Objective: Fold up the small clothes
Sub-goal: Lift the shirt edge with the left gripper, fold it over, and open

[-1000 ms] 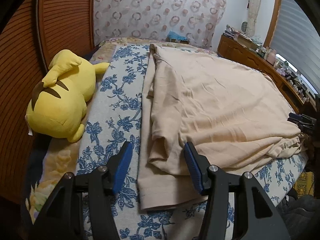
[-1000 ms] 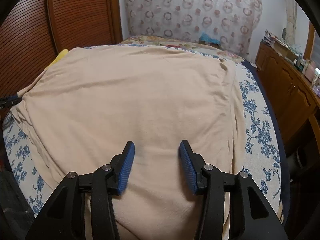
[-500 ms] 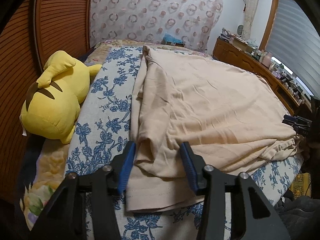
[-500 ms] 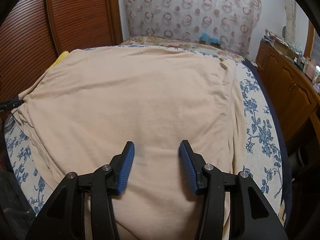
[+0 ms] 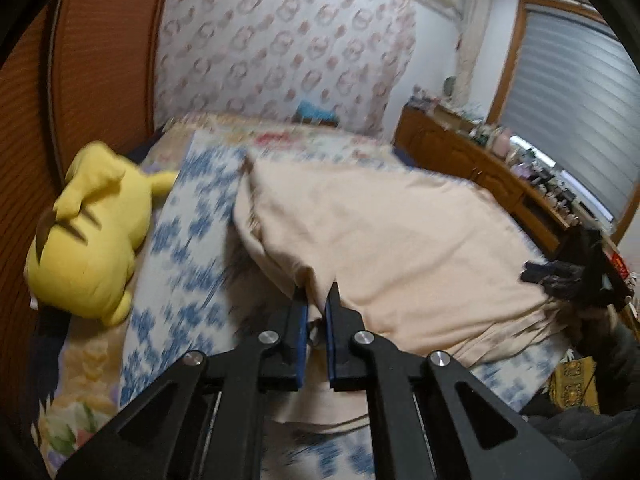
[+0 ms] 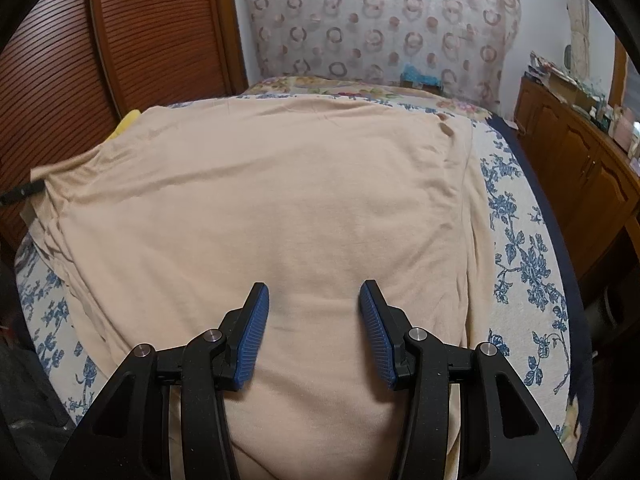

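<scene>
A beige garment (image 5: pixel 400 240) lies spread on the bed; it also fills the right wrist view (image 6: pixel 260 208). My left gripper (image 5: pixel 316 296) is shut on the garment's left edge and holds that edge raised off the bedspread. My right gripper (image 6: pixel 314 300) is open and empty, hovering over the near middle of the cloth. The right gripper also shows at the far right of the left wrist view (image 5: pixel 576 276), and the left gripper's tip shows at the left edge of the right wrist view (image 6: pixel 20 192).
A yellow plush toy (image 5: pixel 92 236) lies on the left side of the blue-flowered bedspread (image 5: pixel 176 264). A wooden sliding door (image 6: pixel 120 32) stands at left. A wooden dresser (image 6: pixel 580 160) with clutter runs along the right. A patterned curtain (image 6: pixel 380 20) hangs behind the bed.
My left gripper has closed on the garment's left edge and lifted it; the left wrist view is now blurred from motion. The right gripper has stayed open and barely moved.
</scene>
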A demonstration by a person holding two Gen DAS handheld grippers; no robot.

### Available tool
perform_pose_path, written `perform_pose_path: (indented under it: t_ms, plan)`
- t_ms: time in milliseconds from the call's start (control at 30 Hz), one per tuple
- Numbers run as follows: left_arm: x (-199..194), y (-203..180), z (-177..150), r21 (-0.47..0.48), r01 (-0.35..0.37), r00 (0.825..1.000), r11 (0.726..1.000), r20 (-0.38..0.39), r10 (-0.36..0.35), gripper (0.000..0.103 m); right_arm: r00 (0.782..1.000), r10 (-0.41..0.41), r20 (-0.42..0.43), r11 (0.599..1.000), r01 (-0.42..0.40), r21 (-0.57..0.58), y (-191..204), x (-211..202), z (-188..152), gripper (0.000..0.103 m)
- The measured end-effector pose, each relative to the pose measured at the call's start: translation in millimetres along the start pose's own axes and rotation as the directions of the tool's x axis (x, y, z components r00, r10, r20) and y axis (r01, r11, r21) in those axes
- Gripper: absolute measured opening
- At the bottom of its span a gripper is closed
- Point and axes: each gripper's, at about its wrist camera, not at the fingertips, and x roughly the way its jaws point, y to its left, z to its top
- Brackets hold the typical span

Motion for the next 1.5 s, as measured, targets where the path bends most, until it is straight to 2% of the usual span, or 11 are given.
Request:
perform_pose_path:
  t_ms: [233, 600, 833, 967, 1133, 1300, 1500]
  plan:
    - [-4.7, -34.6, 31.2, 0.067, 0.072, 0.995, 0.995, 0.062, -0.076, 0.004, 1.000, 0.001, 0.001, 1.000, -0.001, 0.001, -1.9, -0.7, -0.5, 0.048]
    - [16.9, -90.1, 65.0, 0.157, 0.144, 0.984, 0.977, 0.084, -0.158, 0.004, 1.000, 0.007, 0.003, 1.000, -0.007, 0.006, -2.8, -0.8, -1.4, 0.048]
    - [32.6, -133.4, 89.4, 0.232, 0.222, 0.968, 0.947, 0.065, -0.242, 0.004, 1.000, 0.015, 0.008, 1.000, -0.015, 0.013, -3.4, -0.9, -2.6, 0.048]
    - [40.7, -152.2, 106.5, 0.247, 0.279, 0.953, 0.928, 0.049, -0.300, 0.004, 1.000, 0.018, 0.018, 1.000, -0.019, 0.025, -3.0, -2.8, -2.8, 0.048]
    - [46.1, -188.0, 118.1, 0.301, 0.313, 0.941, 0.901, 0.030, -0.337, 0.004, 0.998, 0.008, 0.059, 0.999, -0.011, 0.049, -7.1, -29.1, -1.3, 0.048]
    - [53.6, -223.8, 118.6, 0.345, 0.364, 0.925, 0.865, -0.023, -0.379, 0.004, 0.990, -0.090, 0.110, 0.996, 0.088, 0.030, -11.7, -69.8, 0.3, 0.048]
    - [56.0, -258.2, 114.7, 0.369, 0.406, 0.909, 0.836, -0.069, -0.412, 0.004, 0.980, -0.128, 0.155, 0.990, 0.118, 0.072, -22.0, -100.4, -1.7, 0.048]
